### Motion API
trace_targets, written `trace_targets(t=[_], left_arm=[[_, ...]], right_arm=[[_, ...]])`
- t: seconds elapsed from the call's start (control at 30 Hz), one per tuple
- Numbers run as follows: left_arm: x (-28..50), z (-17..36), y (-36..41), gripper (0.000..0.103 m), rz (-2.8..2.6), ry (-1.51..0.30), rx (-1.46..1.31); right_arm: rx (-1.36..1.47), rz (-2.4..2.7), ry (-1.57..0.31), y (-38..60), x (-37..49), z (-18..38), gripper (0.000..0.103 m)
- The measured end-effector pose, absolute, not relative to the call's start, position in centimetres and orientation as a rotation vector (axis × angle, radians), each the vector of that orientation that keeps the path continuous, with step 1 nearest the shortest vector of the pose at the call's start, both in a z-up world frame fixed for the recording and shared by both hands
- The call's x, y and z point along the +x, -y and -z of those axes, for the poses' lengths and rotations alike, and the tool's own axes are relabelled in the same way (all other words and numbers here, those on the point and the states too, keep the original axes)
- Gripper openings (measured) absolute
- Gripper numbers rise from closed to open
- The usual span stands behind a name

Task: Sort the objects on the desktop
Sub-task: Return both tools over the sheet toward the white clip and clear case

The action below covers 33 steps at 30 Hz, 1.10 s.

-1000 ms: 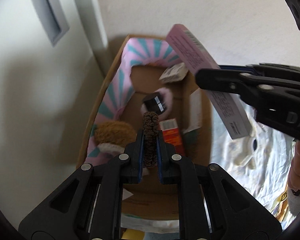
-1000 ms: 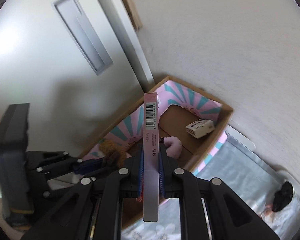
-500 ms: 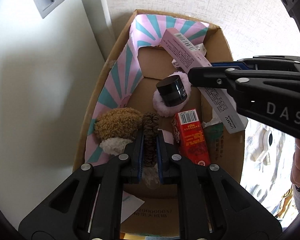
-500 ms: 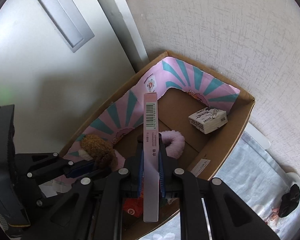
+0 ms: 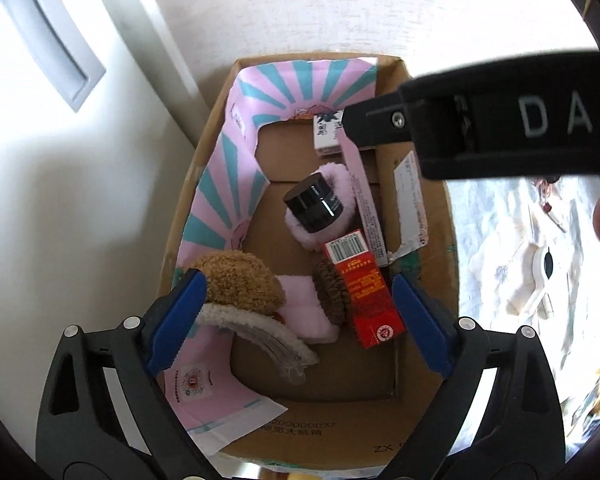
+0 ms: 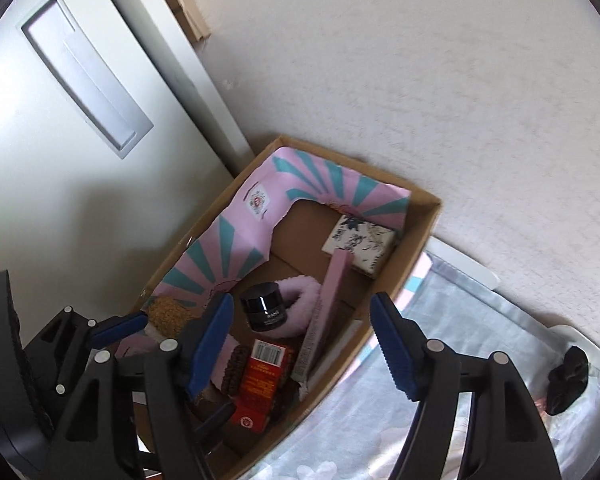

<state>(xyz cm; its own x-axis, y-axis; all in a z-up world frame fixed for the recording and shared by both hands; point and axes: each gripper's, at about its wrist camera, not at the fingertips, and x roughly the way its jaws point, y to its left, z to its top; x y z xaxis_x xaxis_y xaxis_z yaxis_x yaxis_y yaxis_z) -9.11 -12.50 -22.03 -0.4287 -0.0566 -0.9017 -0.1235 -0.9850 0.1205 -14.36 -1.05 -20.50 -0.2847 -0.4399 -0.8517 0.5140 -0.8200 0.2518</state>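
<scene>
An open brown cardboard box (image 5: 432, 364), partly lined with pink and teal striped paper (image 5: 236, 168), was seen against the wall. Inside were laid a long pink carton (image 6: 324, 312), a red carton with a barcode (image 5: 364, 288), a black round jar (image 5: 314, 206) resting on a pink fluffy ring (image 5: 340, 184), a brown ridged scrunchie (image 5: 332, 296), a brown plush item (image 5: 236, 282) and a small white printed box (image 6: 360, 244). The left gripper (image 5: 296, 320) and the right gripper (image 6: 304, 344) were both held wide open above the box, nothing grasped.
</scene>
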Motion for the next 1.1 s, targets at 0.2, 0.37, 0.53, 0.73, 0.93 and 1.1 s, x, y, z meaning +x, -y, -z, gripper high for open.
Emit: trace_targets(t=[0.2, 0.37, 0.53, 0.73, 0.93, 1.1], left_arm=[[-7.6, 20.8, 12.7, 0.094, -2.636, -0.215, -1.626], [-5.7, 18.2, 12.6, 0.094, -2.712, -0.124, -1.470], [-5.2, 16.2, 10.9, 0.094, -2.750, -0.229, -1.450], [-3.5, 15.3, 7.3, 0.094, -2.666, -0.316, -1.389], [-1.9, 16.3, 3.3, 0.094, -2.551, -0.345, -1.393], [-1.1, 17.1, 0.3, 0.094, -2.493, -0.380, -1.387]], right_arm=[[1.385, 2.194, -0.025, -2.8, -13.3, 19.4, 0.067], [1.358, 2.260, -0.054, -7.5, -11.5, 18.3, 0.067], [1.280, 2.378, -0.036, -12.5, -8.9, 16.2, 0.067], [1.292, 2.485, 0.015, -19.2, -5.7, 15.2, 0.068], [1.355, 2.530, 0.067, -24.0, -3.2, 16.1, 0.068], [1.363, 2.569, 0.061, -26.4, -1.4, 16.7, 0.068]])
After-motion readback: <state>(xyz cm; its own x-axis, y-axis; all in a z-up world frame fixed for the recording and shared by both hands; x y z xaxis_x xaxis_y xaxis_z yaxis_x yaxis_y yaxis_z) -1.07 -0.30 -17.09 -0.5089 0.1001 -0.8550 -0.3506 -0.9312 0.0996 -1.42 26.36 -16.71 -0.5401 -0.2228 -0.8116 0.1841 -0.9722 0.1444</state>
